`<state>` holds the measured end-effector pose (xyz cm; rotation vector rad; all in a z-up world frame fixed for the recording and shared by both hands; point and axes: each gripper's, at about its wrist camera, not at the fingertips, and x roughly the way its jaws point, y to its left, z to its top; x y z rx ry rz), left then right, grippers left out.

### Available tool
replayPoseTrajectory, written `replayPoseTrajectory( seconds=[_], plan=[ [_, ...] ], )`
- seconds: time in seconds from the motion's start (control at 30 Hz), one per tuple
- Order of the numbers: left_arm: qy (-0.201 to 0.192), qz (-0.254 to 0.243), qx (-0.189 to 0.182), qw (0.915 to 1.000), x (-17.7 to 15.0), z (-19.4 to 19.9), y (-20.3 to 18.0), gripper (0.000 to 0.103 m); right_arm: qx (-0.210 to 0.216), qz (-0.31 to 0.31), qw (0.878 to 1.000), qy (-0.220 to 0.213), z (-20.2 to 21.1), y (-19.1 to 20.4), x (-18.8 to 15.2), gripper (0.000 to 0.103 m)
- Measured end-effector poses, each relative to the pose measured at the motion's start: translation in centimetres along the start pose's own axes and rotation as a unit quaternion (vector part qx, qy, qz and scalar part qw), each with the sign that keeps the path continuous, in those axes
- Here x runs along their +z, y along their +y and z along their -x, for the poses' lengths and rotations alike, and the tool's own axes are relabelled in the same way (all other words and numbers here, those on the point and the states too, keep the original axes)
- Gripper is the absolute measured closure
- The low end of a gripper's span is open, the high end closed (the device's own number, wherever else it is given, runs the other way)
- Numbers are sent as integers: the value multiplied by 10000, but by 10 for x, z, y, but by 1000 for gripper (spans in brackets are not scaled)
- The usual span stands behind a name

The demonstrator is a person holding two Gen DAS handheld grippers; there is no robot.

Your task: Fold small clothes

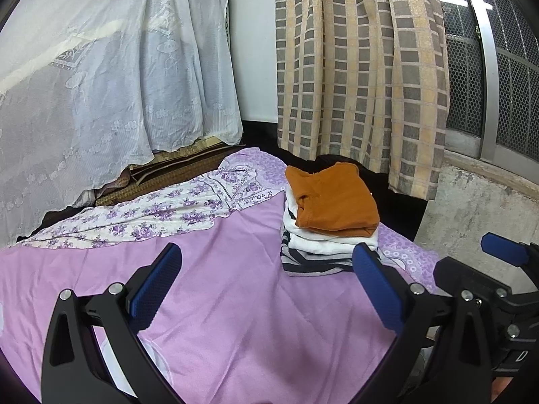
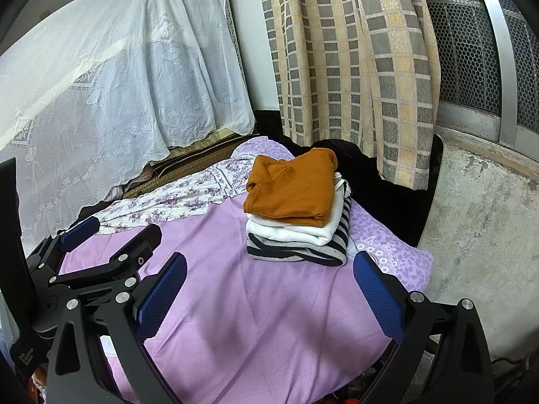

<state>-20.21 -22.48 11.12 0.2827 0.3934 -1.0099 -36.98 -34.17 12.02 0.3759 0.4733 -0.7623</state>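
While both hand-held grippers, left (image 1: 266,286) and right (image 2: 269,289), are held wide and empty, floral garment (image 1: 161,215) is seen unfolded on bed (image 1: 235,303), beside folded stack (image 2: 296,215). Soft, light, floppy; best pinched at hem corners.

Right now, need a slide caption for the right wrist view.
Open right hand-held gripper over purple sheet, facing a folded stack: orange top, white, striped.

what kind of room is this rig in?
Probably a home bedroom or living space: a checked curtain hangs beside a meshed window, a lace cover drapes furniture, and folded clothes sit stacked on a purple sheet.
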Motion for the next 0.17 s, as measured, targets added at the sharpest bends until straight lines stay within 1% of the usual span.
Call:
replayPoseTrajectory(
  seconds=[0.17],
  plan=[
    [-60, -26, 50, 10000, 0, 2, -1, 5, 3, -11, 10000, -1, 0, 0, 0, 4]
  ],
)
